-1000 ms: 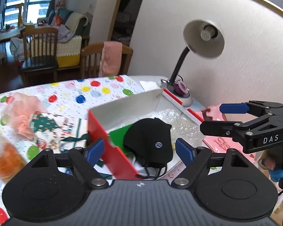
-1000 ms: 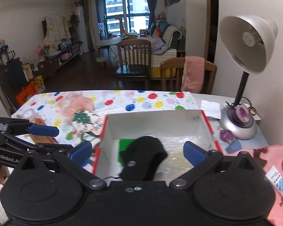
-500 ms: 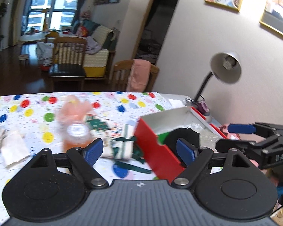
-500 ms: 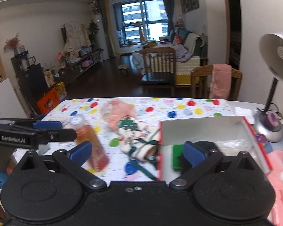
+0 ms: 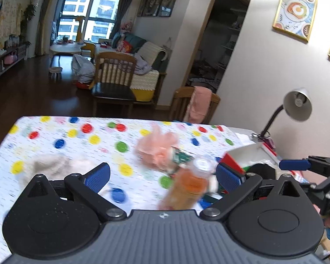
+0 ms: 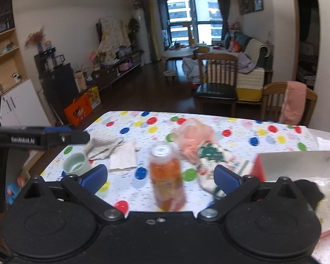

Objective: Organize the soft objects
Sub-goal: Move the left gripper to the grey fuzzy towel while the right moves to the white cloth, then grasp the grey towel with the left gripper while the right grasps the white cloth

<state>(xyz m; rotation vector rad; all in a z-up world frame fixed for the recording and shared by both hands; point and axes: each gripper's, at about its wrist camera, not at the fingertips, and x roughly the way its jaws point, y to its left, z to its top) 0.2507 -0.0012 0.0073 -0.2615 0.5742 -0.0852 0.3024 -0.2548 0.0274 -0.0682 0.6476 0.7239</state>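
1. Now both claws are spread wide and carry nothing: the left gripper (image 5: 162, 176) and the right gripper (image 6: 160, 176) hang above the near edge of the table (image 6: 125, 118).
2. A second ago both faced down into the red box (image 6: 258, 169) at the table's right end; they have since drawn back and turned left, toward the middle of the table.
3. Inside that box lies the black cap (image 6: 308, 189), already put away.
4. Loose soft things remain on the spotted cloth: a pink pouf (image 6: 193, 136), a printed Christmas cloth (image 6: 211, 156) beside the box, and grey rags (image 6: 103, 147) near the left edge.
5. An orange bottle (image 6: 166, 176) stands in front of the claws, likely an obstacle.
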